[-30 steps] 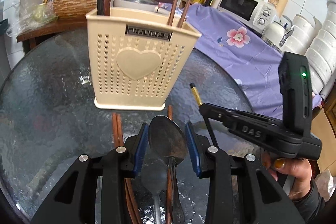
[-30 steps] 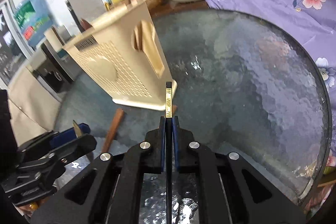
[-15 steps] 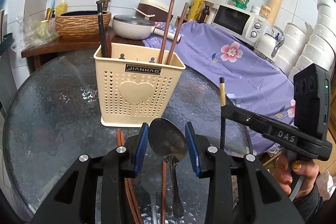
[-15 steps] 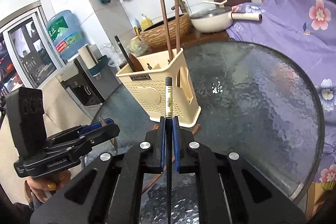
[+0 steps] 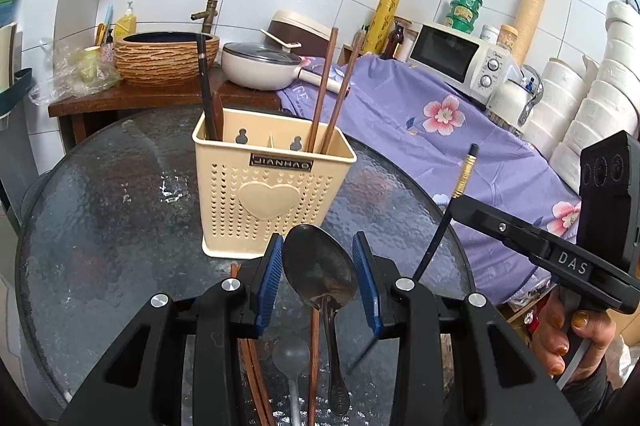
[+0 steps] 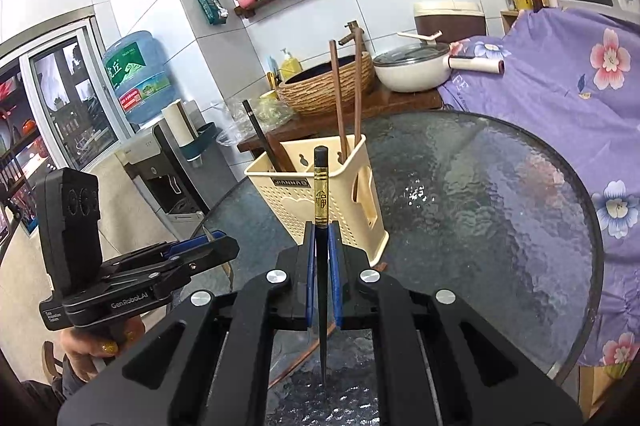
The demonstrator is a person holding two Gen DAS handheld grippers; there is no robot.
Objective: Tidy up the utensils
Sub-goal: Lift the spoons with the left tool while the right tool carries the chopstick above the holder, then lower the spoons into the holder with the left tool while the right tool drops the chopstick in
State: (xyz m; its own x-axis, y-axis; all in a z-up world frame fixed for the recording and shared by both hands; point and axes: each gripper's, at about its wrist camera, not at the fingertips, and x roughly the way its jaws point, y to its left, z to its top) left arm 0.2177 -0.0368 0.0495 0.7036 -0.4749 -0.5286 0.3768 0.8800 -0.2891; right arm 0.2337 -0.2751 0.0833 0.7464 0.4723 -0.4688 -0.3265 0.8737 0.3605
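While each tool (image 5: pixel 318 268) grips 1 utensil, holder (image 5: pixel 272 186) stands mid-table.

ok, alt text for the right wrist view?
The right gripper is shut on a black chopstick with a gold band, held above a round glass table. Beyond it stands a cream utensil holder with two brown chopsticks; the left gripper is at left.

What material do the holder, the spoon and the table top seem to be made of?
Holder: probably plastic, matte cream, moulded with small holes and a raised heart.
Spoon: looks like metal, grey and shiny, with dark reflections in its bowl.
Table top: apparently textured glass, dark, see-through, with rippled glare.
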